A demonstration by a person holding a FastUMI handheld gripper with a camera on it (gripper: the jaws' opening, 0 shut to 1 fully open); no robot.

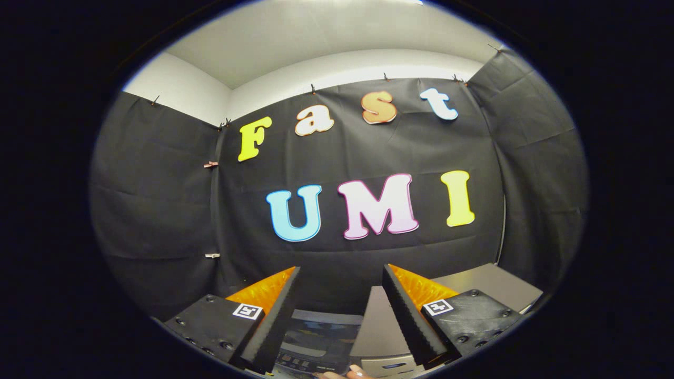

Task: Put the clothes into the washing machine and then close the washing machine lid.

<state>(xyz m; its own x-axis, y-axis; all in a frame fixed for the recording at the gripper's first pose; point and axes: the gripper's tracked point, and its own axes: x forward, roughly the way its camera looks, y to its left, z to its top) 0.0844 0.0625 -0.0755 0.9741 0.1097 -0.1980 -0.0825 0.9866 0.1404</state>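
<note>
My gripper (341, 269) is held high and points at the booth's back wall. Its two fingers stand apart, open, with nothing between them. Below and between the fingers lies the top of the washing machine (316, 339), showing a dark glassy lid panel and a strip of buttons near its front. A fingertip of a person's hand (354, 372) rests at the machine's front edge. I see no clothes.
A grey box-like appliance (487, 281) stands to the right of the machine, behind the right finger. Black cloth walls close the booth at the back and on both sides, with a white wall above.
</note>
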